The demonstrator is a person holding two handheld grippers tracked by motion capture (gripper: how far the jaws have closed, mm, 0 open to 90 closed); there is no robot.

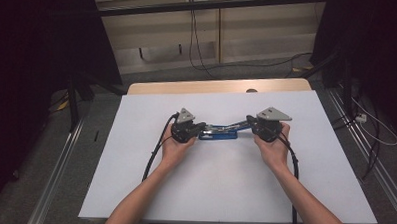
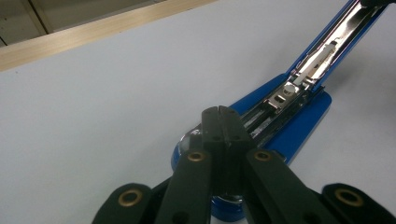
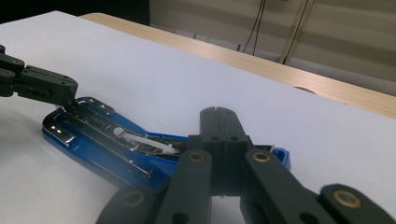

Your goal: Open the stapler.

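Note:
A blue stapler (image 1: 218, 135) lies swung open at the middle of the white table (image 1: 233, 193). Its base (image 3: 93, 156) rests flat, with the metal staple channel (image 2: 280, 98) exposed. The blue top arm (image 2: 348, 28) slants up and away from the base. My left gripper (image 1: 202, 127) is shut with nothing between its jaws, its tips (image 2: 222, 112) down on the stapler's left end (image 3: 70, 105). At the raised end of the top arm (image 1: 236, 125), my right gripper (image 1: 249, 123) is also shut and empty; whether its tips (image 3: 219, 112) touch the arm I cannot tell.
A strip of bare wood (image 1: 212, 86) runs along the table's far edge. Beyond it are a pale wall panel and dangling cables (image 1: 194, 37). Metal rails (image 1: 54, 182) run along the floor on both sides. A black cable (image 1: 152, 158) trails from each gripper.

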